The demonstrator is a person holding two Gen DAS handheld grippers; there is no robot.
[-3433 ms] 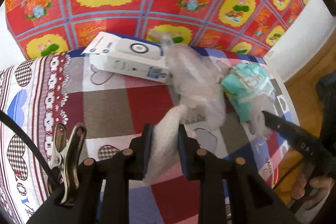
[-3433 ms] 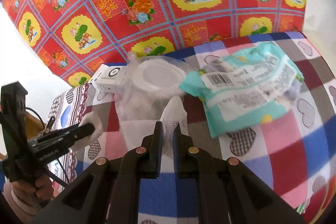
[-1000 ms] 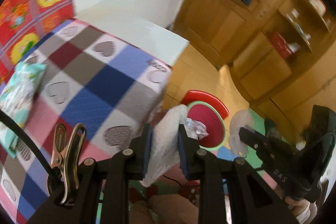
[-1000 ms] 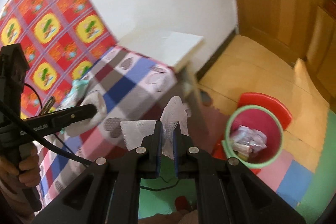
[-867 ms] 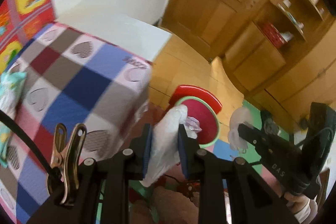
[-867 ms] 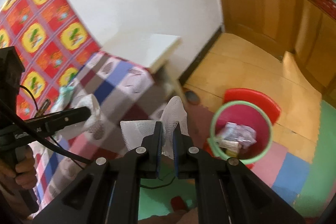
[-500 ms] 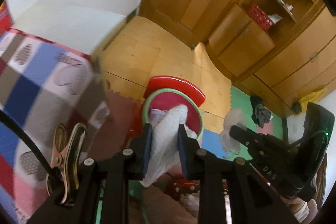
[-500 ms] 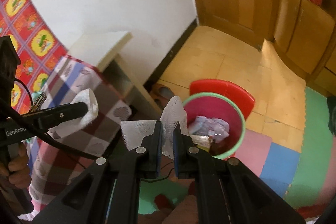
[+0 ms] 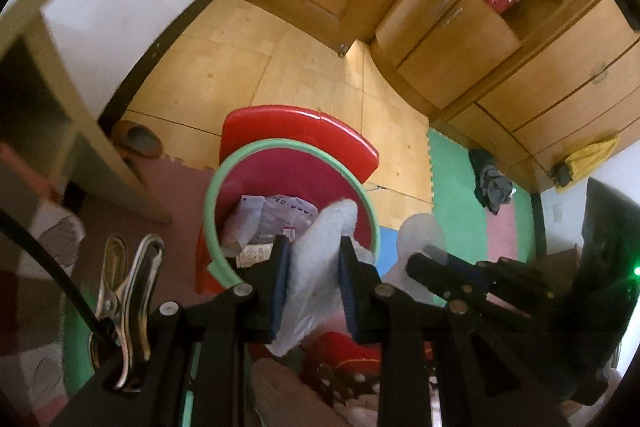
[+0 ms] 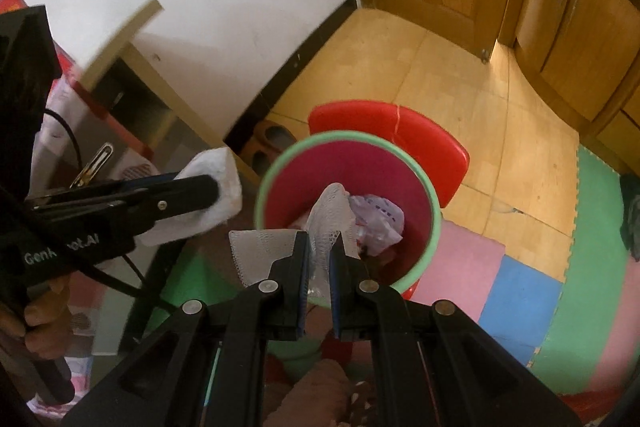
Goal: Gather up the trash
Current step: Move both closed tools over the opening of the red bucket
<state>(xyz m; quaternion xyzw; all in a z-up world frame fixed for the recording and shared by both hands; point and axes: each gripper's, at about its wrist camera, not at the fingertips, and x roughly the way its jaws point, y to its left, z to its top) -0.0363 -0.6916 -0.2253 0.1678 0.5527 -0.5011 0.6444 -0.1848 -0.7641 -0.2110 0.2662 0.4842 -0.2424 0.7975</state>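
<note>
My left gripper is shut on a crumpled clear plastic bag and holds it above the near rim of a red bin with a green rim. My right gripper is shut on a white mesh wrapper and holds it over the same bin. Crumpled paper trash lies inside the bin. The left gripper shows at the left in the right wrist view. The right gripper shows at the lower right in the left wrist view.
The bin's red lid stands open behind it. A table leg and brown slippers are to the left by the wall. Wooden cabinets stand to the right. Coloured foam mats cover the floor.
Both grippers have swung away from the checked table and down to the bin, still holding their trash. The bin now sits right under both.
</note>
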